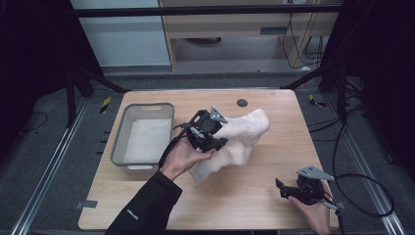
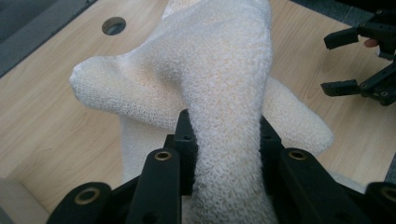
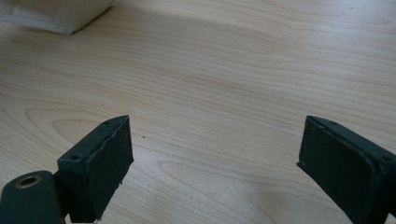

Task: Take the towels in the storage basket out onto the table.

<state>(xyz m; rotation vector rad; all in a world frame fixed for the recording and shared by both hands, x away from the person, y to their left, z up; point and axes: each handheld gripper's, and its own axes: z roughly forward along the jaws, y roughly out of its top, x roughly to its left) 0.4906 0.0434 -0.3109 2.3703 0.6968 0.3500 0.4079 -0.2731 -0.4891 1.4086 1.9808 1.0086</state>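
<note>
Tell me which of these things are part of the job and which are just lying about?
In the job:
- white towel, bunched up
- left gripper, jaws shut on the towel
- grey plastic bin, beside the towel, likely where it goes

Lying about:
- right gripper, jaws open, resting near the table edge
- round hole in the tabletop

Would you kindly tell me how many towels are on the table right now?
1: a cream terry towel at the middle of the wooden table, pinched in the left claw. The grey bin looks lined white; nothing more identifiable.
</note>
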